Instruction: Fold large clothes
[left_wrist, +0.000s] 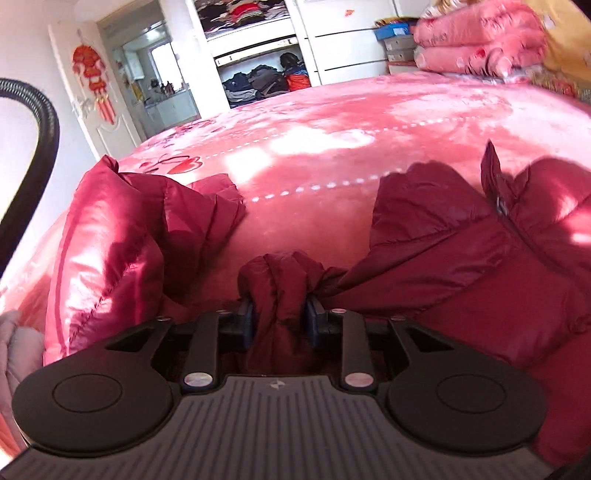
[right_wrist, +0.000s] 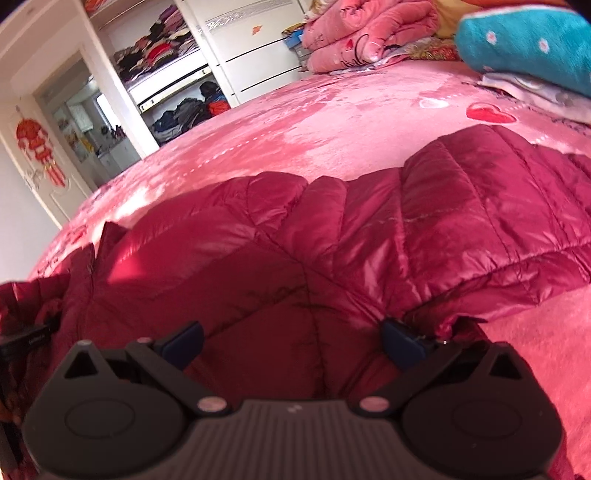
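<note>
A dark red quilted puffer jacket (left_wrist: 461, 266) lies on a pink bed cover (left_wrist: 332, 122). My left gripper (left_wrist: 280, 314) is shut on a bunched fold of the jacket, pinched between its blue pads. One glossy part of the jacket (left_wrist: 110, 236) stands up at the left. In the right wrist view the jacket (right_wrist: 369, 236) spreads across the bed cover (right_wrist: 332, 122). My right gripper (right_wrist: 291, 341) is open, its blue pads (right_wrist: 184, 339) wide apart over the jacket's near part, with fabric between them.
Folded pink blankets (left_wrist: 480, 37) are stacked at the bed's far right, with a teal blanket (right_wrist: 528, 40) beside them. An open white wardrobe (left_wrist: 258, 55) with clothes and a doorway (left_wrist: 155, 74) stand beyond the bed. A black hose (left_wrist: 37, 147) curves at the left.
</note>
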